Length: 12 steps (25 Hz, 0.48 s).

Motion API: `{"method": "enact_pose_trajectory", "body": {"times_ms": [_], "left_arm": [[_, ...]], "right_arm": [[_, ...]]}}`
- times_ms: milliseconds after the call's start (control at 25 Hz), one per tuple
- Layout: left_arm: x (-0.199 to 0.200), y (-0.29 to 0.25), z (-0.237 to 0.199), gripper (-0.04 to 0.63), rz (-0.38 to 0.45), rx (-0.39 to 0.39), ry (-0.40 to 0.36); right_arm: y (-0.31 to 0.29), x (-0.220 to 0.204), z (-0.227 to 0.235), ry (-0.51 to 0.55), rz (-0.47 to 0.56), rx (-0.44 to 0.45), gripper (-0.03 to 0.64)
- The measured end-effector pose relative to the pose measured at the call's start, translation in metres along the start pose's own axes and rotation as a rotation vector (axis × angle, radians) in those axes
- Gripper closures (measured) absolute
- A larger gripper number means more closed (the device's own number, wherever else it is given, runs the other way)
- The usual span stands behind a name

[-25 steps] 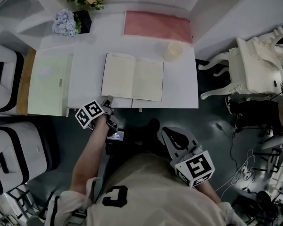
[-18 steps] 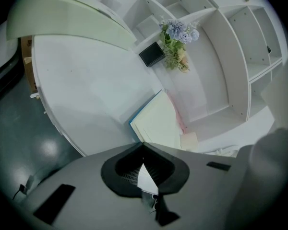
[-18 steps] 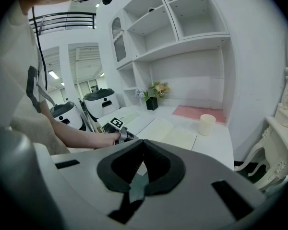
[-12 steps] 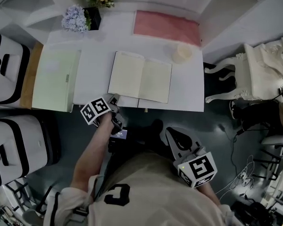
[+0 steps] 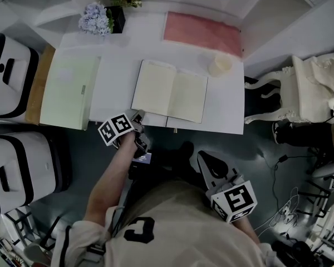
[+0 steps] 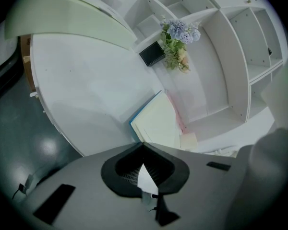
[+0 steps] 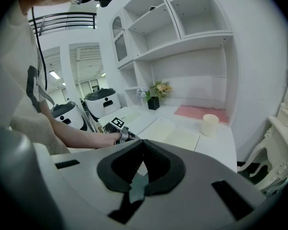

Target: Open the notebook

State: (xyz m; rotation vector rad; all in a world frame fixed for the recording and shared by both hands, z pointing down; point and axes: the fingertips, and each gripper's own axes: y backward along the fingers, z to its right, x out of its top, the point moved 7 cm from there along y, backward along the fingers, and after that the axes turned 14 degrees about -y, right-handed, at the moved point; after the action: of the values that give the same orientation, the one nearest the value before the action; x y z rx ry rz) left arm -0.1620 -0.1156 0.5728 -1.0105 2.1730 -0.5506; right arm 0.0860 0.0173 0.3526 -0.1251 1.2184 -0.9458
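Observation:
The notebook (image 5: 171, 97) lies open and flat on the white table (image 5: 117, 77), showing two blank cream pages; it also shows in the left gripper view (image 6: 158, 123) and the right gripper view (image 7: 175, 133). My left gripper (image 5: 139, 115) sits at the table's front edge, just off the notebook's near left corner, with its jaws shut and nothing between them (image 6: 143, 145). My right gripper (image 5: 205, 157) hangs lower, off the table and close to my body. Its jaws are shut and empty (image 7: 144, 142).
A pale green pad (image 5: 67, 90) lies on the table's left part, a pink mat (image 5: 203, 32) at the back and a cream cup (image 5: 220, 65) right of the notebook. Flower pots (image 5: 97, 18) stand at the back left. White machines (image 5: 5, 77) flank the left, an ornate white chair (image 5: 317, 88) the right.
The head view has drifted, so the table sits a little further right in frame. Neither gripper has shifted relative to the table or the notebook.

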Motion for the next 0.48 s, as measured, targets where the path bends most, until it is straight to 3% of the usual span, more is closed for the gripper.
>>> {"method": "enact_pose_trajectory", "body": {"times_ms": [160,480], "left_arm": [[0.0001,-0.0003,-0.0003,0.581,-0.003,-0.002,0.002],[0.0001,-0.0005,-0.0002,0.581,-0.007,-0.004,0.008]], "right_arm": [[-0.0010,-0.0044,0.0024,0.035,-0.074,-0.005,0.595],[-0.0061,-0.0028,0.0024,0.032,-0.088,0.003,0.595]]}}
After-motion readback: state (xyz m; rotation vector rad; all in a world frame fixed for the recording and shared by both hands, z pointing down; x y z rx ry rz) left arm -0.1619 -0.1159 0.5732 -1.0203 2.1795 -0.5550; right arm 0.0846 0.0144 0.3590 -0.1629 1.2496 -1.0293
